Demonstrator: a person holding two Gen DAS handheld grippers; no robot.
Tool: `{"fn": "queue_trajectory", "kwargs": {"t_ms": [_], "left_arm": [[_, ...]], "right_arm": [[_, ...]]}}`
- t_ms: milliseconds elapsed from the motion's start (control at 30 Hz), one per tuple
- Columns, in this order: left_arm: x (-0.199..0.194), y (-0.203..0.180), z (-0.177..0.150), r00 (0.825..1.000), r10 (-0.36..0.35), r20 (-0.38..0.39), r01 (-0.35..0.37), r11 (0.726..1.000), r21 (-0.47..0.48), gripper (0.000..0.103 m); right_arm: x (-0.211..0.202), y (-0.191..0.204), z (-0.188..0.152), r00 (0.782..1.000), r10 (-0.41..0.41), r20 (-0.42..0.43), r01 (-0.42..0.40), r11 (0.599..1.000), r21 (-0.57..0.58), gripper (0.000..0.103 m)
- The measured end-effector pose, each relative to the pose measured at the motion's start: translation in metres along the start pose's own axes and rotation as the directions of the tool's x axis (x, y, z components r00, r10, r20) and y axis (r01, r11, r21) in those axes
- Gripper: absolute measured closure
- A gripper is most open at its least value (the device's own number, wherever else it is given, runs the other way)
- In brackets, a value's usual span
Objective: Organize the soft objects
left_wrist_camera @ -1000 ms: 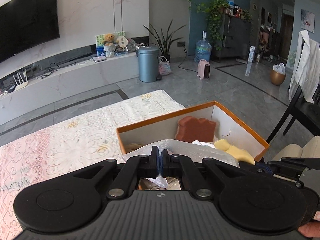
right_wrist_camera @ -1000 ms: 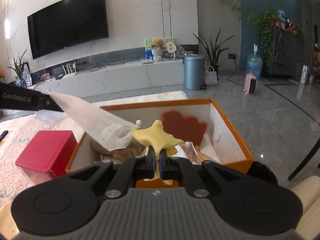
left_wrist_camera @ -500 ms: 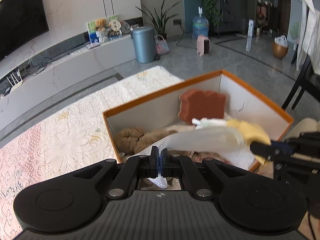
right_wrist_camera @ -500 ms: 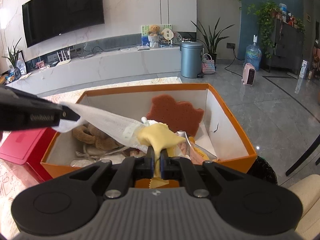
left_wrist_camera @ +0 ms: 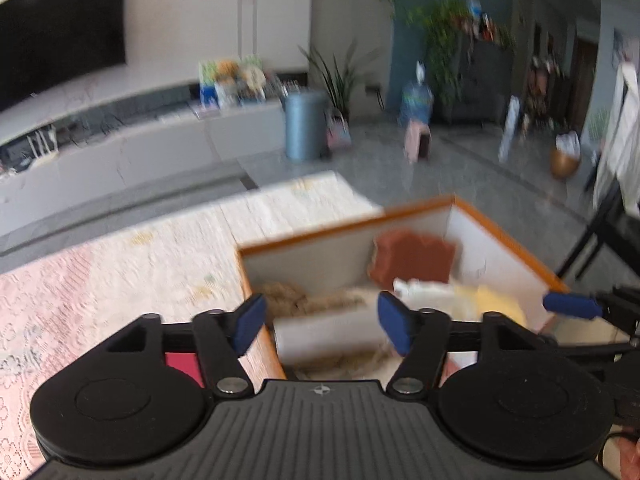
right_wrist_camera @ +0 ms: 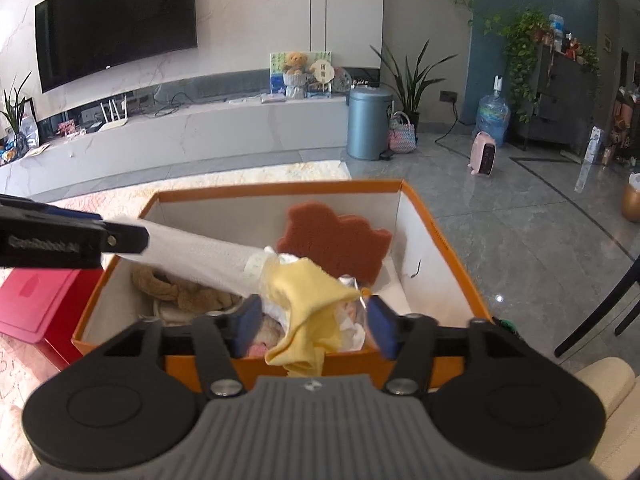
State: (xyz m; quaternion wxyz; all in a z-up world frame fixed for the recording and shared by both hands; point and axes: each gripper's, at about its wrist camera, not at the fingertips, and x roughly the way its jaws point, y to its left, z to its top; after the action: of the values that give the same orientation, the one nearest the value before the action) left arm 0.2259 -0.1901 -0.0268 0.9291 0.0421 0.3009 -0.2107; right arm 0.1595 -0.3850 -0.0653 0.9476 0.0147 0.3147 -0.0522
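Observation:
An orange box with white inner walls stands on the table and holds a brown sponge, a brown plush toy and a white and yellow cloth. My right gripper is open at the box's near rim, the yellow end of the cloth hanging loose between its fingers. In the blurred left wrist view my left gripper is open above the box's left corner. In the right wrist view the white end of the cloth still reaches up to the left gripper's tip.
A red lidded box lies left of the orange box on the lace tablecloth. A dark chair stands to the right. Beyond the table are a grey floor, a TV wall and a blue bin.
Both grippers have opened. The right one has let go of the yellow end of the cloth, which now droops over the box. The left camera view is blurred by motion.

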Motion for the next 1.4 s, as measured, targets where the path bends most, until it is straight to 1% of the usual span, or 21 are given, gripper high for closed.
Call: {"fn": "queue_trajectory", "kwargs": {"t_ms": [33, 100, 133, 233, 300, 433, 467, 533, 600, 633, 667, 767, 800, 900, 967, 1000, 1067, 1100, 1133, 1267, 1400], "left_arm": [[-0.007, 0.003, 0.002, 1.000, 0.001, 0.027, -0.001, 1.000, -0.015, 0.017], [-0.019, 0.008, 0.006, 0.998, 0.002, 0.069, 0.001, 0.999, -0.044, 0.015], [-0.026, 0.011, 0.008, 0.996, 0.001, 0.087, 0.004, 0.998, -0.059, 0.015], [-0.049, 0.021, 0.016, 0.987, 0.009, 0.159, 0.010, 0.993, -0.118, 0.015], [-0.065, 0.027, 0.020, 0.980, 0.011, 0.200, 0.018, 0.989, -0.145, 0.014], [-0.097, 0.037, 0.023, 0.958, 0.026, 0.286, 0.027, 0.984, -0.179, 0.014], [-0.106, 0.039, 0.022, 0.946, 0.038, 0.321, 0.025, 0.981, -0.191, 0.014], [-0.126, 0.043, 0.015, 0.912, 0.086, 0.402, 0.005, 0.976, -0.219, 0.014], [-0.142, 0.044, 0.007, 0.880, 0.135, 0.455, -0.025, 0.971, -0.239, 0.014], [-0.149, 0.045, 0.003, 0.868, 0.154, 0.473, -0.038, 0.969, -0.246, 0.014], [-0.155, 0.045, -0.001, 0.858, 0.172, 0.484, -0.054, 0.967, -0.249, 0.014], [-0.170, 0.042, -0.009, 0.828, 0.250, 0.502, -0.135, 0.958, -0.254, 0.014], [-0.174, 0.040, -0.011, 0.824, 0.260, 0.503, -0.147, 0.956, -0.254, 0.013], [-0.182, 0.039, -0.016, 0.837, 0.262, 0.480, -0.168, 0.959, -0.230, 0.000], [-0.184, 0.039, -0.019, 0.844, 0.283, 0.457, -0.208, 0.956, -0.208, 0.000], [-0.184, 0.037, -0.021, 0.841, 0.303, 0.448, -0.240, 0.951, -0.194, 0.000], [-0.186, 0.031, -0.030, 0.826, 0.342, 0.448, -0.298, 0.940, -0.167, 0.000], [-0.186, 0.029, -0.032, 0.823, 0.350, 0.447, -0.311, 0.937, -0.161, 0.000], [-0.187, 0.028, -0.035, 0.824, 0.355, 0.442, -0.318, 0.935, -0.158, 0.000], [-0.189, 0.034, -0.044, 0.850, 0.349, 0.395, -0.302, 0.937, -0.176, 0.000], [-0.188, 0.042, -0.055, 0.882, 0.341, 0.325, -0.291, 0.937, -0.194, 0.000]], "right_arm": [[-0.003, 0.000, 0.001, 1.000, -0.001, 0.007, 0.001, 1.000, -0.001, 0.032], [-0.010, 0.001, 0.004, 1.000, -0.006, 0.020, 0.006, 1.000, 0.000, 0.020], [-0.014, 0.002, 0.006, 1.000, -0.007, 0.027, 0.007, 1.000, 0.003, 0.018], [-0.027, 0.003, 0.012, 0.999, 0.000, 0.048, 0.000, 1.000, 0.011, 0.017], [-0.037, 0.006, 0.017, 0.998, 0.004, 0.069, -0.005, 1.000, 0.013, 0.013], [-0.060, 0.015, 0.023, 0.992, 0.022, 0.123, -0.023, 1.000, 0.006, 0.010], [-0.067, 0.018, 0.024, 0.990, 0.031, 0.139, -0.032, 0.999, 0.006, 0.009], [-0.082, 0.024, 0.026, 0.983, 0.050, 0.175, -0.053, 0.999, 0.010, 0.007], [-0.099, 0.030, 0.027, 0.972, 0.075, 0.221, -0.081, 0.997, 0.018, 0.003], [-0.107, 0.033, 0.026, 0.966, 0.087, 0.243, -0.096, 0.995, 0.022, 0.003], [-0.115, 0.037, 0.026, 0.960, 0.099, 0.263, -0.109, 0.994, 0.024, 0.003], [-0.135, 0.048, 0.025, 0.944, 0.127, 0.305, -0.144, 0.989, 0.035, 0.003], [-0.141, 0.051, 0.024, 0.940, 0.135, 0.312, -0.155, 0.987, 0.040, 0.003], [-0.156, 0.062, 0.019, 0.933, 0.157, 0.323, -0.184, 0.981, 0.055, 0.003], [-0.163, 0.069, 0.015, 0.931, 0.174, 0.321, -0.202, 0.978, 0.055, 0.003], [-0.166, 0.072, 0.013, 0.931, 0.180, 0.318, -0.206, 0.977, 0.050, 0.003], [-0.171, 0.079, 0.007, 0.934, 0.183, 0.307, -0.204, 0.978, 0.036, 0.003], [-0.173, 0.082, 0.004, 0.935, 0.181, 0.304, -0.200, 0.979, 0.030, 0.003], [-0.174, 0.085, 0.001, 0.937, 0.178, 0.300, -0.195, 0.981, 0.025, 0.003], [-0.175, 0.093, -0.008, 0.948, 0.169, 0.269, -0.181, 0.983, 0.019, 0.003], [-0.175, 0.096, -0.021, 0.959, 0.158, 0.237, -0.170, 0.985, 0.030, 0.003]]}}
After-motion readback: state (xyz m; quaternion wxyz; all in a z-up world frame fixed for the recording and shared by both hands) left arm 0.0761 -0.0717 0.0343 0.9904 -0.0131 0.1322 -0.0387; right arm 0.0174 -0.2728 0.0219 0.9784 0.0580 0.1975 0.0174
